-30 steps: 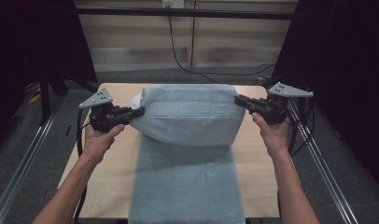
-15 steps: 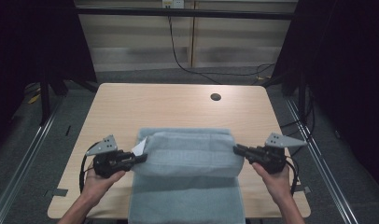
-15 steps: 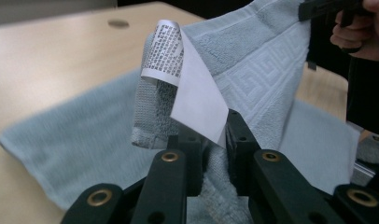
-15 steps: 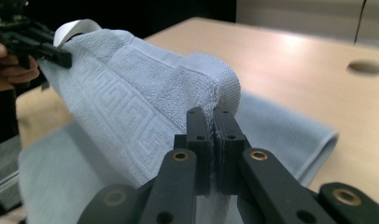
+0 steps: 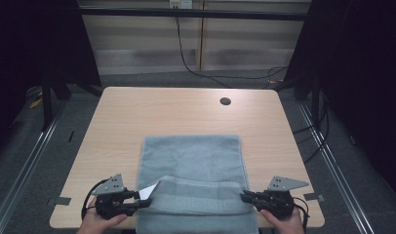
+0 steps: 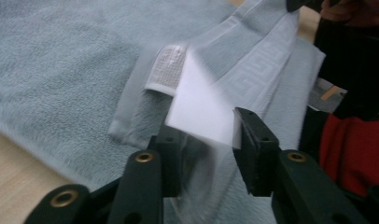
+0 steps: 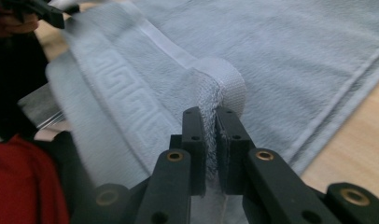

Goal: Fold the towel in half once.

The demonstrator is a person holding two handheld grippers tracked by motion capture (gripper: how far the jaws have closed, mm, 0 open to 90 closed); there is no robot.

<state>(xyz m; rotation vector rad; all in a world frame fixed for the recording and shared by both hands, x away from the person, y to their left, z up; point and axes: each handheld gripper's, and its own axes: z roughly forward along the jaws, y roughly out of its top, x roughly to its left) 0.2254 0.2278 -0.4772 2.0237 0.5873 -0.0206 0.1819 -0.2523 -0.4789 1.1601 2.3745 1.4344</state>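
Down at 7 o'clock, left gripper (image 5: pixel 143 197) just been opening, spread around the towel (image 5: pixel 191 161) corner and its white tag (image 6: pixel 204 109), pads off. Towel flat mid-surface (image 5: pixel 137 112), near edge folded back. At 5 o'clock, right gripper (image 5: pixel 245 197) pinching the towel's other corner.

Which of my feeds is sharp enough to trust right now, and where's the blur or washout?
High view: evenly lit table, dark surroundings, towel clear. Left gripper view: the white label is washed out and smeared, the far hem soft. Right gripper view: the fold at the tongs is sharp, the patterned hem at the left blurs.
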